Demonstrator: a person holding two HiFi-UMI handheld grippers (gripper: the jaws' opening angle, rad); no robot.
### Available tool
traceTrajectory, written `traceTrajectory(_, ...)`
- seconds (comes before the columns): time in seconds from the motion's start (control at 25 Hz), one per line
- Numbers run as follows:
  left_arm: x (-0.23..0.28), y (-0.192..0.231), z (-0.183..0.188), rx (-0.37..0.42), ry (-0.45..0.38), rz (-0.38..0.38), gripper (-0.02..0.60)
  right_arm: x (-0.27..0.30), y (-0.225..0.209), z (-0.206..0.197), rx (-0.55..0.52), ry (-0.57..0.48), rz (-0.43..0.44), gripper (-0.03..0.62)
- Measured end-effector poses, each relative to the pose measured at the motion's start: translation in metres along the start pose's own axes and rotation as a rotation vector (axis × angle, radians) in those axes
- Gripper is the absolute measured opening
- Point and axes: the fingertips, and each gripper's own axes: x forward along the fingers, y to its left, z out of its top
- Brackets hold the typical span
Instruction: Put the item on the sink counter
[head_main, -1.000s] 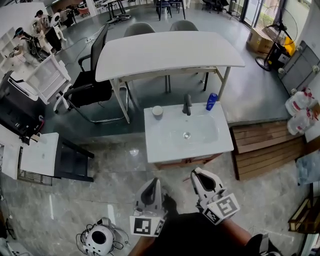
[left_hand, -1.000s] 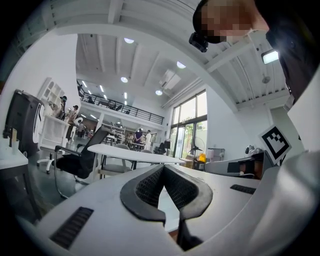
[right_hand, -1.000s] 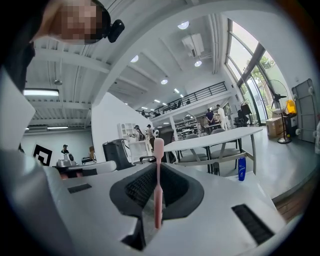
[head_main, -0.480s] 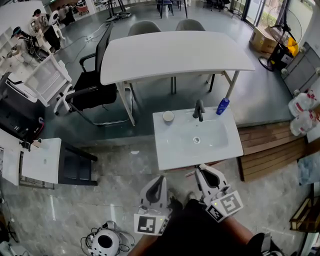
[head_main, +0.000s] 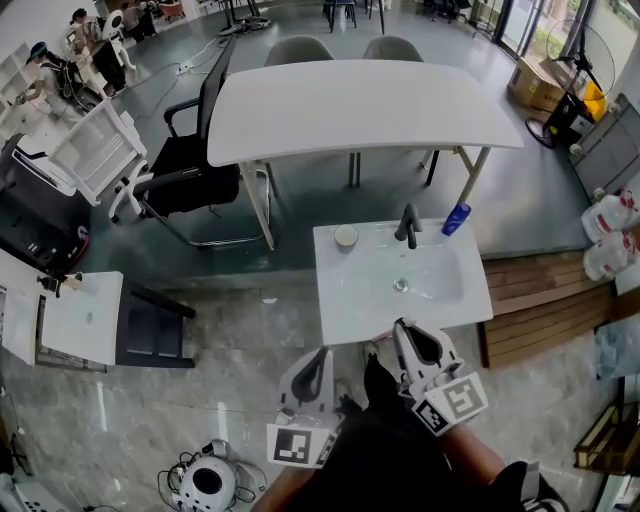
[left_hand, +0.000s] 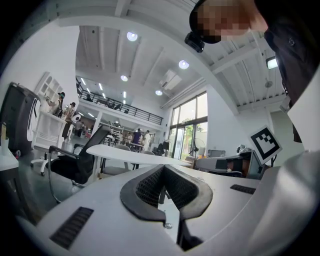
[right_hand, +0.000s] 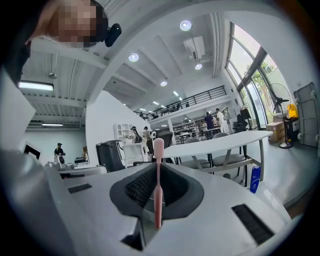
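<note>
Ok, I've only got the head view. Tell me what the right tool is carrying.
Observer: The right tool is shut on a thin pink stick, likely a toothbrush, whose rounded end pokes out past the tips.
Operator: Now report the left tool.
Observer: The left tool is shut, its tips together, with nothing held between them.
</note>
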Motion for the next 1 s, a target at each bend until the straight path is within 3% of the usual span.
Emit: traceTrajectory(1.0,0.134,0.038,0.007,0.003,0.008,0.053,0.015,0.126,-0.091,0.003,0.002,0.046,0.073,0.023)
